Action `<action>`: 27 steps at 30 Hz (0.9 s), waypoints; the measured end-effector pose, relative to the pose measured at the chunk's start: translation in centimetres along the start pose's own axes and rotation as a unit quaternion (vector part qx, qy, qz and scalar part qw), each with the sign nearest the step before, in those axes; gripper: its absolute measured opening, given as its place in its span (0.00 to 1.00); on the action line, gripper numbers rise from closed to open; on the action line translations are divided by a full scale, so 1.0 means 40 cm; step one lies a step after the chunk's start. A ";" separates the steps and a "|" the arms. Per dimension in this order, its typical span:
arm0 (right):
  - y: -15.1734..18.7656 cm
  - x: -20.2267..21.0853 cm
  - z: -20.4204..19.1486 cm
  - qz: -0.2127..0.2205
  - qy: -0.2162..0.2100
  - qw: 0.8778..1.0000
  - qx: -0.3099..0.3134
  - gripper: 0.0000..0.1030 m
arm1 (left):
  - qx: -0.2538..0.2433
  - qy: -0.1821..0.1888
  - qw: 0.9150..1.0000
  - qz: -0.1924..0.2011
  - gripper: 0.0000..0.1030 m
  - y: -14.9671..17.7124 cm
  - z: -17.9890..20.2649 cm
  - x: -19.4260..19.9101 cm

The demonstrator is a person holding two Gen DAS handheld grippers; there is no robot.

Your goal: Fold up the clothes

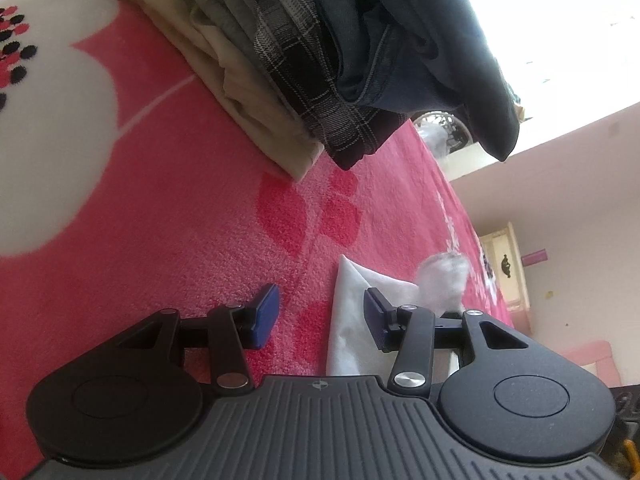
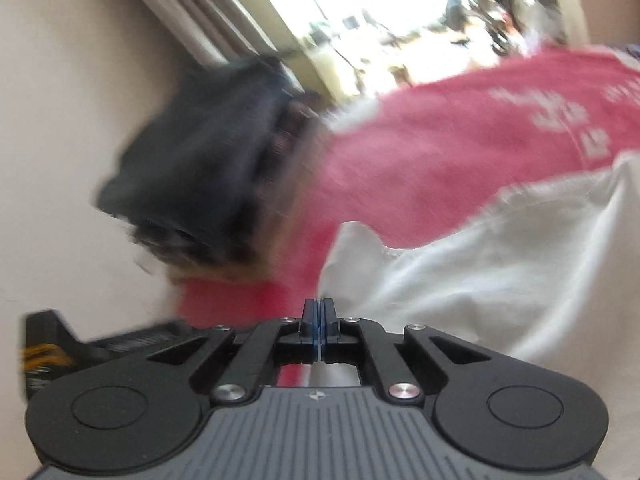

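Observation:
A white garment (image 1: 348,332) lies on the pink flowered blanket (image 1: 180,200). My left gripper (image 1: 320,312) hovers low over it and stands open. The garment's pointed corner reaches up between the blue pads, close to the right one, and the left pad is over bare blanket. In the right wrist view the same white garment (image 2: 500,260) spreads to the right. Its edge narrows down into the tips of my right gripper (image 2: 319,304), whose pads are pressed together on it. That view is blurred.
A stack of folded clothes (image 1: 304,60) in cream, grey, plaid and dark blue sits on the blanket beyond the left gripper. It shows as a dark blur (image 2: 208,160) in the right wrist view. A wall, a bright window and a cream cabinet (image 1: 504,264) lie behind the bed.

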State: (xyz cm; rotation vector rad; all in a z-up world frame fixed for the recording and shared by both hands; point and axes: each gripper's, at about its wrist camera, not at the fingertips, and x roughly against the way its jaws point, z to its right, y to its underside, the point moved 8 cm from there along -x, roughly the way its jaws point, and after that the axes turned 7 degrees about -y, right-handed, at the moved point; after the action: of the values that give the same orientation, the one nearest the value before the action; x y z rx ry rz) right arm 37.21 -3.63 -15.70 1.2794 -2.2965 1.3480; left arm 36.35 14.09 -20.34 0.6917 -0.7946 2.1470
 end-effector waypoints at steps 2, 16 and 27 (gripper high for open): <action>-0.002 -0.010 -0.022 0.002 -0.006 1.000 0.014 0.02 | -0.003 -0.002 1.000 0.001 0.46 0.000 0.003 -0.002; 0.071 -0.085 -0.001 -0.021 -0.032 0.999 -0.020 0.16 | -0.034 0.011 0.999 0.035 0.50 -0.011 0.038 0.010; -0.111 0.258 0.307 0.085 0.149 0.985 -0.021 0.19 | -0.205 0.093 0.974 -0.001 0.50 0.122 0.218 0.013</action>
State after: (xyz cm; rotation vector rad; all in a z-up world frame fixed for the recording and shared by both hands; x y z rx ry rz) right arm 37.30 -20.20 -14.38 0.8194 -2.2476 1.4246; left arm 34.18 5.46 -15.74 0.2716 -1.0873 1.9245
